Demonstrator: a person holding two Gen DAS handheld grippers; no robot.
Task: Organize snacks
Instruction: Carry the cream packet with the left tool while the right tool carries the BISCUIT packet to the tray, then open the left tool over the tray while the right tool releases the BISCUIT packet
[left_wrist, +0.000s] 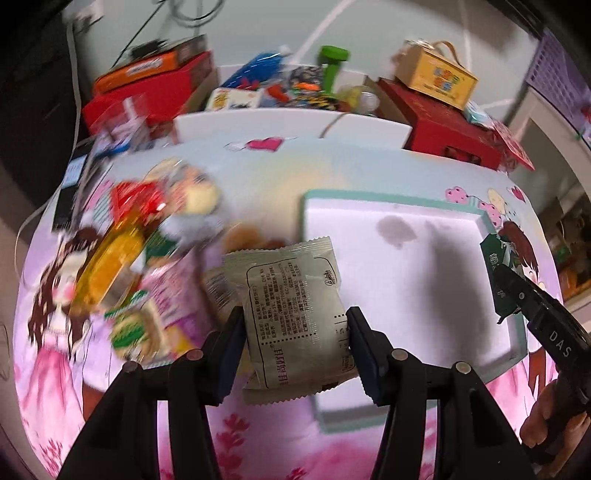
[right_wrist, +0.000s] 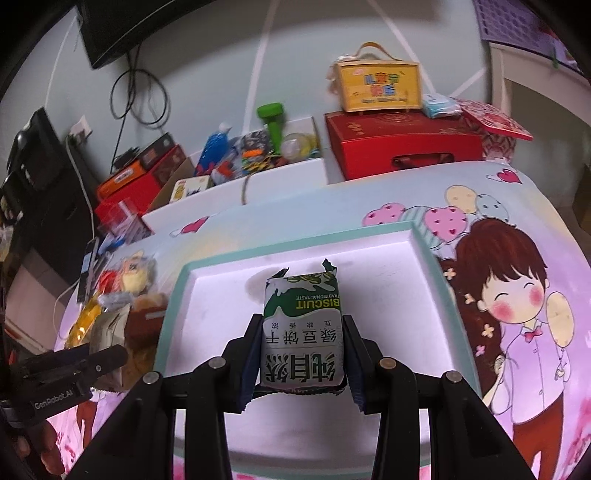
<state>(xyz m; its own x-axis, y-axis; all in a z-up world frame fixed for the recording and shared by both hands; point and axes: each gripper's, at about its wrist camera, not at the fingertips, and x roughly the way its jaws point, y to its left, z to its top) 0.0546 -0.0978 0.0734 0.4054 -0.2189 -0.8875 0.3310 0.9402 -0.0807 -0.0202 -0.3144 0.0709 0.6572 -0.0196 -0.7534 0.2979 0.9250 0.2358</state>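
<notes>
Grey-green packet (left_wrist: 295, 317): you hold it in your left gripper (left_wrist: 295, 354), the pads pressed against its two sides, printed back facing the camera.
Its place: held in the air at the near left corner of the tray (left_wrist: 406, 258), with part of it above the tablecloth (left_wrist: 229, 435).
Green biscuit packet (right_wrist: 302, 332): you have it clamped in your right gripper (right_wrist: 301, 363), fingers narrow on both sides, the label upside down to the camera.
Its place: above the tray's white floor, near the middle; you cannot tell from either view whether it touches the floor.
Tray: white inside with a teal rim, nothing lying in it, only shadows and a dark smudge.
Snack pile (left_wrist: 147, 258): loose packets heaped on the tablecloth to the left of the tray, blurred in the left view.
Table edge: red boxes (right_wrist: 402, 144), a yellow carry box (right_wrist: 380, 86) and an open carton of odds and ends (right_wrist: 258, 155) stand beyond it.
</notes>
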